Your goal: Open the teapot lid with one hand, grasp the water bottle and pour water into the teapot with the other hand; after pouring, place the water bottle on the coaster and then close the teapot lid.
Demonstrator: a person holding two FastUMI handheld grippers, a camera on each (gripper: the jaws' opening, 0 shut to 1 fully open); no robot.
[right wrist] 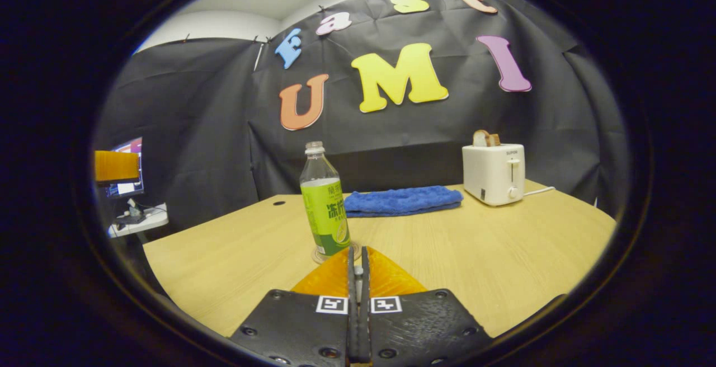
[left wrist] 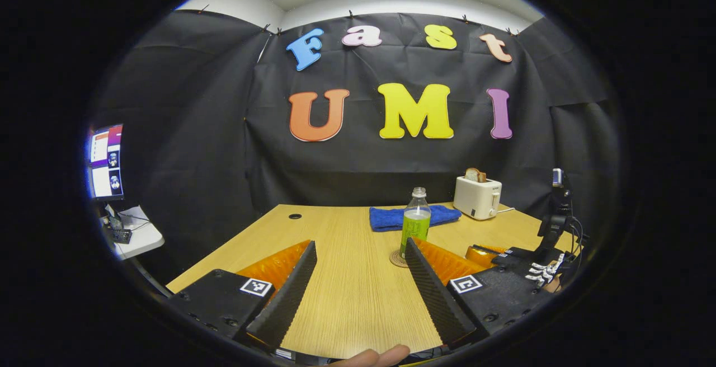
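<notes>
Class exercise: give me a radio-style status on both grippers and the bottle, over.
Left gripper open, empty. Right gripper shut, fingers together, empty. Water bottle upright on coaster, cap off. Blue towel and toaster behind, nothing blocking.

Your left gripper view looks low across the light wooden table (left wrist: 347, 277) toward the black cloth back wall. Your right gripper view faces the same wall from nearer. Both share the green-labelled clear plastic bottle (left wrist: 415, 223) (right wrist: 325, 210), folded blue towel (left wrist: 411, 217) (right wrist: 401, 200) and white toaster (left wrist: 477, 197) (right wrist: 493, 173).
</notes>
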